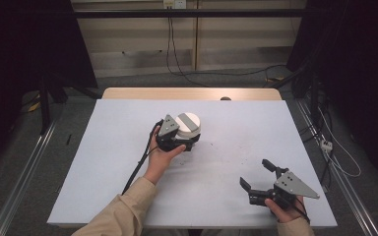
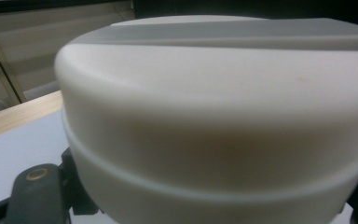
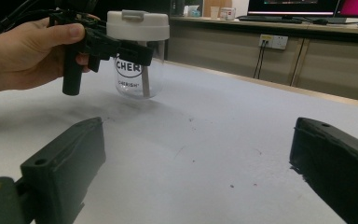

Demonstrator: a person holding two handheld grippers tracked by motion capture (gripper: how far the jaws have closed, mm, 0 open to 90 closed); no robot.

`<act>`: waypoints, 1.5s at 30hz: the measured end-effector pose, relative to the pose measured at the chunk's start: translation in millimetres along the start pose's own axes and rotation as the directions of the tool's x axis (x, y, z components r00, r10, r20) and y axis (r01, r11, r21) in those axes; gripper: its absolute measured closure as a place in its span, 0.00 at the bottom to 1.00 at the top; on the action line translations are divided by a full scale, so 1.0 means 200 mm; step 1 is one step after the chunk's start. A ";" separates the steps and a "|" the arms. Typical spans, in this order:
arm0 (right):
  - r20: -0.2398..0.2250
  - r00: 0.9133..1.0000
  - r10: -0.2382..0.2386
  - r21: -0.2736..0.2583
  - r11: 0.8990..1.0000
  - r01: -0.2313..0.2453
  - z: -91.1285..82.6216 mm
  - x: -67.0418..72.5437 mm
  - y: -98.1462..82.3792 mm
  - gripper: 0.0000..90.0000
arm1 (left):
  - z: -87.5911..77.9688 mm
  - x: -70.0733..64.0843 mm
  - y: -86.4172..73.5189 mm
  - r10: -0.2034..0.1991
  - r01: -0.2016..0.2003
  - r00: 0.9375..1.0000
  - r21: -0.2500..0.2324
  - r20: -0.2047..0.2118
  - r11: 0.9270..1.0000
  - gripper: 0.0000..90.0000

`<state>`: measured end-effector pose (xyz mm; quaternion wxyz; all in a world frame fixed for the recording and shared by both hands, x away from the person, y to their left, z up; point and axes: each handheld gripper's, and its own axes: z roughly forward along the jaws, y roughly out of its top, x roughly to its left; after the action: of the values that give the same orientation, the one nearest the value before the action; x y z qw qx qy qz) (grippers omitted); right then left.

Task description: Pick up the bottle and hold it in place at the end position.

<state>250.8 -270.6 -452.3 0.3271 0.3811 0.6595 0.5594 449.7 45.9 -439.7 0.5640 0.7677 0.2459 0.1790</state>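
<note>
White-lidded clear jar [image 1: 188,126], mid-desk [image 1: 103,162]: left claw [image 1: 177,143] clamped around it, high view; right claw [image 1: 258,174] spread wide, holding nothing, near corner. Left claw view: cream lid [image 2: 214,116] between jaws. Right claw view: jar upright, lettering "CHER", "CHERISH"; grey tab on lid.

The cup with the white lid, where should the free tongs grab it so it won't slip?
Probably the clear body of the cup, below the white lid. It stands upright and round, so the right tongs, now open, could close level from the side away from the left tongs, which sit high, by the lid.
</note>
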 end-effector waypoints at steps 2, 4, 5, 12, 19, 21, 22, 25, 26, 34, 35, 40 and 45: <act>0.001 1.000 -0.002 0.000 1.000 0.002 0.00 0.00 0.00 0.03 | 0.01 0.00 -0.01 -0.005 0.005 1.000 0.000 -0.001 1.000 0.21; -0.002 1.000 0.000 0.000 1.000 0.000 0.00 0.00 0.00 0.03 | 0.02 0.00 -0.01 0.000 0.000 1.000 0.009 0.000 1.000 0.21; -0.001 1.000 0.001 0.001 1.000 -0.001 0.00 0.00 0.00 0.03 | 0.02 0.00 -0.01 -0.007 0.007 1.000 0.009 -0.002 1.000 0.21; 0.001 1.000 0.004 0.001 1.000 -0.004 0.00 0.00 0.00 0.03 | 0.04 0.00 -0.03 -0.001 0.001 1.000 0.014 0.002 1.000 0.21; -0.002 1.000 0.002 0.005 1.000 -0.002 0.00 0.00 0.00 0.03 | 0.06 -0.02 -0.04 -0.002 0.002 1.000 0.022 0.009 1.000 0.21; -0.001 1.000 0.002 0.005 1.000 -0.002 0.00 0.00 0.00 0.03 | 0.07 -0.02 -0.04 0.002 -0.002 1.000 0.023 0.009 1.000 0.21; 0.000 1.000 0.002 0.005 1.000 -0.002 0.00 0.00 0.00 0.03 | 0.07 -0.02 -0.04 0.003 -0.003 1.000 0.024 0.010 1.000 0.21; 0.000 1.000 0.005 0.004 1.000 -0.005 0.00 0.00 0.00 0.03 | 0.07 -0.02 -0.05 -0.004 0.004 1.000 0.022 0.010 1.000 0.21; 0.000 1.000 0.005 0.004 1.000 -0.005 0.00 0.00 0.00 0.03 | 0.07 -0.02 -0.05 -0.001 0.000 1.000 0.027 0.009 1.000 0.21; -0.003 1.000 0.005 0.006 1.000 -0.005 0.00 0.00 0.00 0.03 | 0.08 -0.03 -0.06 0.006 -0.006 1.000 0.027 0.003 1.000 0.21; -0.003 1.000 0.005 0.006 1.000 -0.005 0.00 0.00 0.00 0.03 | 0.08 -0.03 -0.06 0.007 -0.007 1.000 0.027 0.003 1.000 0.21; -0.012 1.000 0.005 0.018 1.000 -0.004 0.01 0.00 -0.01 0.03 | 0.08 -0.04 -0.06 0.006 -0.006 1.000 0.026 0.006 1.000 0.21; -0.023 1.000 -0.005 0.025 1.000 0.006 0.04 0.01 0.00 0.03 | 0.08 -0.04 -0.07 0.017 -0.017 1.000 0.013 0.001 1.000 0.21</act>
<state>256.4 -265.2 -453.0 0.3164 0.3769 0.6712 0.5544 449.5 31.8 -457.3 0.5576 0.7736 0.2401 0.1817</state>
